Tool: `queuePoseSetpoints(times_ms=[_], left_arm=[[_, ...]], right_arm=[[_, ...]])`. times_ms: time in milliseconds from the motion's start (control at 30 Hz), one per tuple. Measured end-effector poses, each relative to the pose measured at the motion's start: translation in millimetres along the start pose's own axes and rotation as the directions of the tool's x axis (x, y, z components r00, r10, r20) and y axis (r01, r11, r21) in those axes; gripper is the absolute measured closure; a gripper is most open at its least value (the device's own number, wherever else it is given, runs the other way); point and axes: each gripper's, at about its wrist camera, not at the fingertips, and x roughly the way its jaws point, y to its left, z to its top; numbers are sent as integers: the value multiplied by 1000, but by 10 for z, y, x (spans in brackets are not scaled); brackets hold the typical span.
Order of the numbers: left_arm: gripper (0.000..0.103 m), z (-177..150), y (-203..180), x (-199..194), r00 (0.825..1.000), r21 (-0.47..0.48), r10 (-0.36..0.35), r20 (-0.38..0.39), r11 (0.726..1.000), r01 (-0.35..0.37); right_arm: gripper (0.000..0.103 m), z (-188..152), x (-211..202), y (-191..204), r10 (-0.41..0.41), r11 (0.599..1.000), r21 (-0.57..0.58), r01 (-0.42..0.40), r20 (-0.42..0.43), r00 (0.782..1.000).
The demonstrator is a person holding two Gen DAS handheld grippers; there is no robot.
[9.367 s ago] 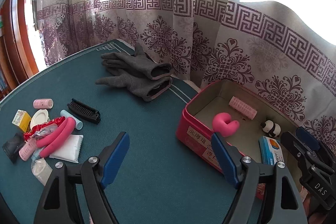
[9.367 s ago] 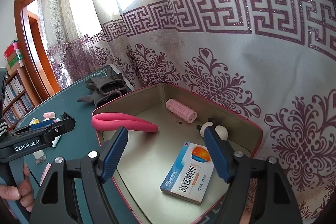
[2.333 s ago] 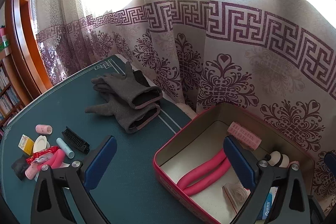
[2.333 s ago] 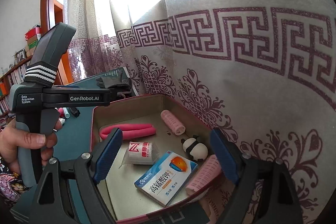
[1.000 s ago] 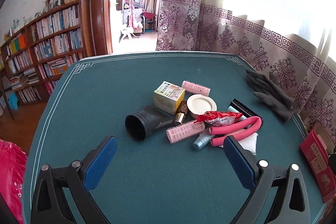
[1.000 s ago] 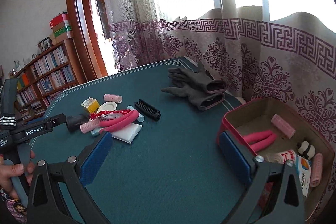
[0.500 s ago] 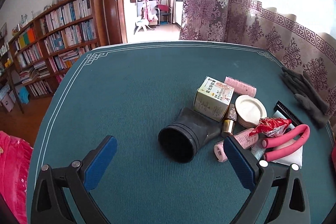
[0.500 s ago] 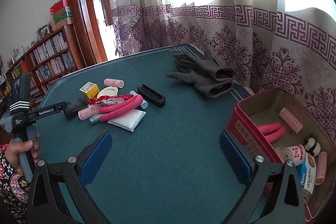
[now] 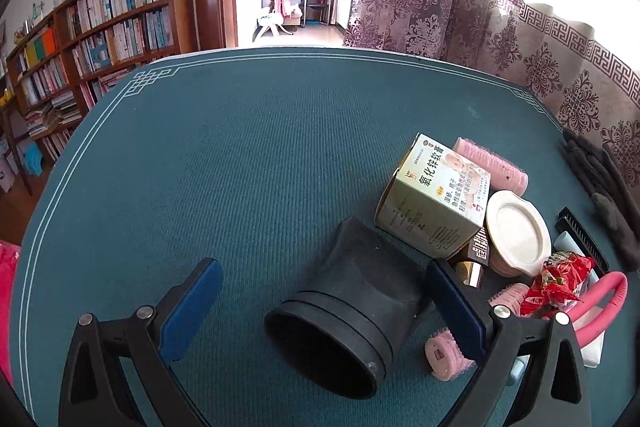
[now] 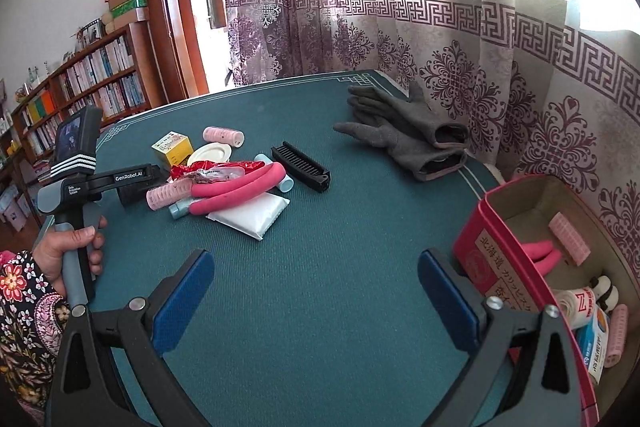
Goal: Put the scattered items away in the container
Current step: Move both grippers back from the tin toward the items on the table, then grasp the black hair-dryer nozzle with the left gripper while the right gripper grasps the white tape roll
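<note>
Red tin (image 10: 486,247) sits at your right on the table (image 10: 320,267), holding pink rollers (image 10: 568,237), a foam curler, panda, roll and blue box. Your left gripper (image 9: 320,311), jaws spread, straddles the black nozzle (image 9: 352,311); right gripper (image 10: 316,299) spread, empty.

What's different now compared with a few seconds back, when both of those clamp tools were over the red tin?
Both tools have swung away from the red tin. The left gripper, open and empty, has closed in on the pile and now straddles the black funnel-shaped nozzle. The right gripper, also open, has pulled back over bare table. Since nine seconds ago the tin has gained a bandage roll and another roller. The grey gloves stayed put.
</note>
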Motion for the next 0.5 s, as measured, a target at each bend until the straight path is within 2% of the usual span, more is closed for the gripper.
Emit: queuePoseSetpoints(times_ms=[67, 133, 200, 333, 500], left_arm=[[1, -9, 31, 10, 1000, -16, -15, -5, 1000, 15], [12, -30, 25, -18, 999, -8, -50, 0, 999, 50], [31, -63, -44, -81, 997, 17, -79, 7, 997, 79], [32, -151, -188, -192, 999, 75, -44, 24, 996, 42], [38, -186, -155, -274, 997, 36, -69, 17, 997, 68]], right_arm=[[1, -1, 41, 27, 1, 1000, -8, -1, -6, 1000], [1, 4, 82, 56, 8, 1000, -18, -8, -12, 1000], [1, 11, 140, 82, 14, 999, -28, -15, -23, 1000], [1, 24, 237, 107, 24, 999, -37, -26, -45, 999], [1, 71, 359, 78, 35, 999, -31, -37, -64, 997]])
